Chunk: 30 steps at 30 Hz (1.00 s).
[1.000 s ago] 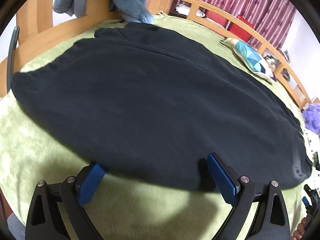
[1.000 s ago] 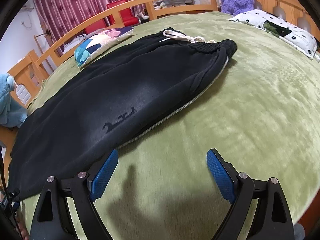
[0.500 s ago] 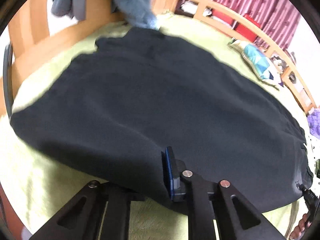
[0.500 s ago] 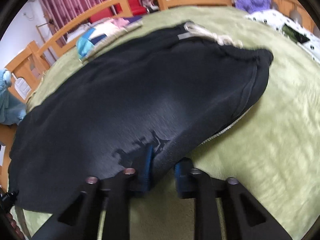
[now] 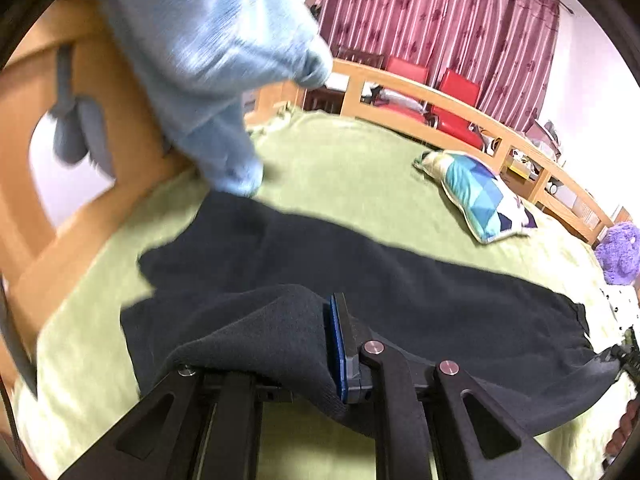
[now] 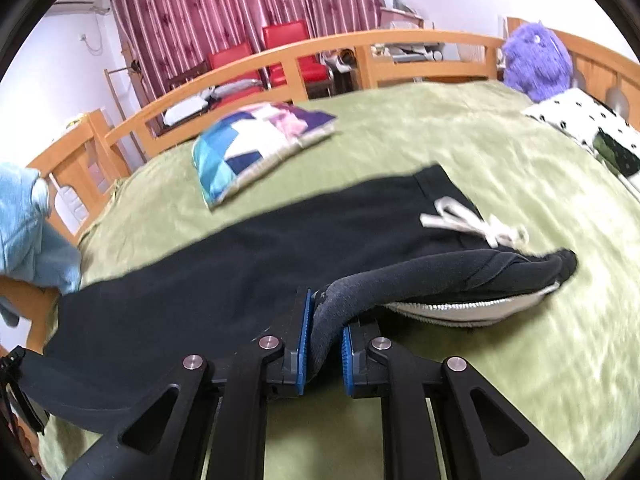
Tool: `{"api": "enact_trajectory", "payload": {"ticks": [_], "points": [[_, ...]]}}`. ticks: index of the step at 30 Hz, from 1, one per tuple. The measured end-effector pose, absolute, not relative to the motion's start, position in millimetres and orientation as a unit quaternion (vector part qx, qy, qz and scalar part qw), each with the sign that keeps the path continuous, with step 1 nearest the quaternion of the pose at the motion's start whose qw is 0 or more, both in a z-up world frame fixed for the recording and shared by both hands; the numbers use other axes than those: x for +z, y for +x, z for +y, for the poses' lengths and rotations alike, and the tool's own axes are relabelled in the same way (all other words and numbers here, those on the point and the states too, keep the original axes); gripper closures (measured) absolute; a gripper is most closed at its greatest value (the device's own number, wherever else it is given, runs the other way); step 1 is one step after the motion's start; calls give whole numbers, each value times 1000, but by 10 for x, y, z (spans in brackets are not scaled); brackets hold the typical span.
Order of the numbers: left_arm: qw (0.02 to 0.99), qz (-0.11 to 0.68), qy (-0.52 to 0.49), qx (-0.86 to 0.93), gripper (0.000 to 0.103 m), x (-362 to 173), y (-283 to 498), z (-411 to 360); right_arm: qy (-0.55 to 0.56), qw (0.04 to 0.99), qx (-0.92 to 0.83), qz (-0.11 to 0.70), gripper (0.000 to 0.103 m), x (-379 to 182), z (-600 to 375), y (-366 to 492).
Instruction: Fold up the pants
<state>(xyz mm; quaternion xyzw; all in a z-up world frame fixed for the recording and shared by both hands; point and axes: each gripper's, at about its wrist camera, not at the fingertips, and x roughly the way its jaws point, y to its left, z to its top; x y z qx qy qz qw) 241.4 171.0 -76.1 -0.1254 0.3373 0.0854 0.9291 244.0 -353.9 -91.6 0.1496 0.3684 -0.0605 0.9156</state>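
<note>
Black pants (image 5: 400, 280) lie lengthwise across the green bed cover (image 5: 360, 168). My left gripper (image 5: 325, 320) is shut on the near edge of a leg and holds that fold of cloth up off the bed; the fabric drapes over its left finger. My right gripper (image 6: 325, 320) has the near edge of the pants (image 6: 240, 260) pinched between its blue pads (image 6: 304, 332), and its jaws are closing further. That raised edge shows the grey lining near the waistband. The white drawstring (image 6: 472, 228) lies on top at the waist.
A patchwork cushion (image 6: 256, 148) lies beyond the pants. A purple plush toy (image 6: 536, 60) and a spotted pillow (image 6: 580, 128) sit at the right. A light blue garment (image 5: 208, 60) hangs over the wooden bed frame (image 5: 80, 216). Wooden rails (image 6: 320, 52) border the far side.
Both grippers went from wide open to shut on the pants' near edge, then rose and carried it up and forward. The pants now look narrower, with the edge lifted off the bed.
</note>
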Motion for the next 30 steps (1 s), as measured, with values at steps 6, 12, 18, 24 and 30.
{"api": "enact_trajectory", "payload": {"ticks": [6,12,18,24,30], "points": [[934,325,-112,101,90,-766,3071,1663,124,923,-63,359,91,-794,-3454,3119],[928,337,-106,114,90,-977,3657,1609,112,923,-56,363,92,-930,-3375,3823],[922,357,-79,126,90,-1239,4084,1492,105,914,-59,387,91,-1376,-3304,4300],[915,373,-57,142,85,-1372,4198,1421,92,899,-50,425,59,-1758,-3244,4375],[918,381,-55,95,44,-1253,3949,1248,68,905,-48,417,41,-1669,-3253,3931]]}}
